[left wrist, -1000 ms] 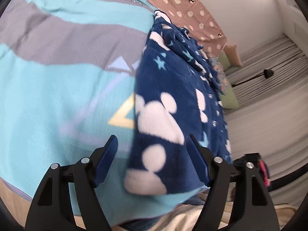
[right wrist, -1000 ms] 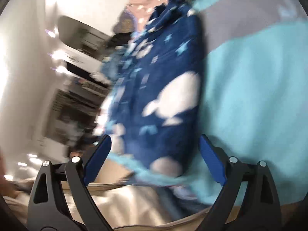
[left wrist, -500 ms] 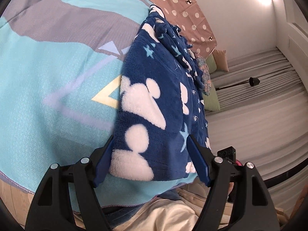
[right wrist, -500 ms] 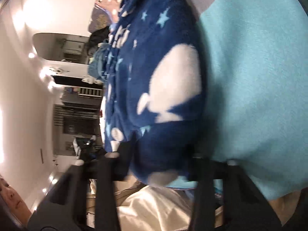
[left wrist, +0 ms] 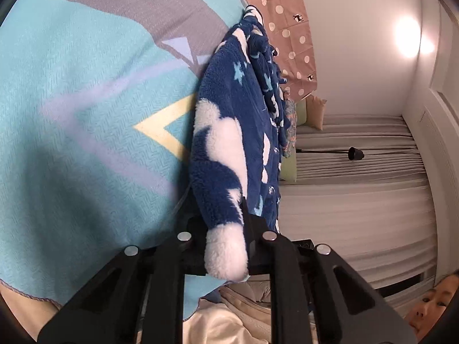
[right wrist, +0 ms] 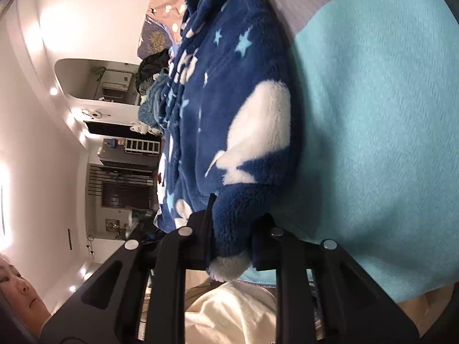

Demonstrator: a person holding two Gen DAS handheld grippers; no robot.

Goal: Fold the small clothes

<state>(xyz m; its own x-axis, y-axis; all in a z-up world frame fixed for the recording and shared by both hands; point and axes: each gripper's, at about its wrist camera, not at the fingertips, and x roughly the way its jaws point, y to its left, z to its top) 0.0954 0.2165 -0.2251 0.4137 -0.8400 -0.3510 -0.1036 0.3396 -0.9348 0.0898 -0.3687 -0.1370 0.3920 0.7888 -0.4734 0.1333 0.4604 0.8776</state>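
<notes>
A navy fleece garment [left wrist: 226,149] with white shapes and pale stars lies on a turquoise and grey blanket [left wrist: 86,100]. My left gripper [left wrist: 226,229] is closing on the garment's near white-tipped corner, and the fleece is pinched between its pads. In the right wrist view the same garment [right wrist: 238,120] stretches away over the blanket [right wrist: 373,114]. My right gripper [right wrist: 235,223] is also closing, its pads pressed on another near edge of the fleece. Both views are rolled sideways.
A pink dotted cloth [left wrist: 287,23] lies beyond the garment. Cream fabric [right wrist: 229,309] lies below the blanket's near edge. A person's face shows at the corner of each view. Grey curtains [left wrist: 358,200], shelves [right wrist: 123,172] and a heap of clothes [right wrist: 155,86] lie further off.
Both grippers went from open around the garment's near edge to pinched on it. The left one sank and rolled; the right one rolled too.
</notes>
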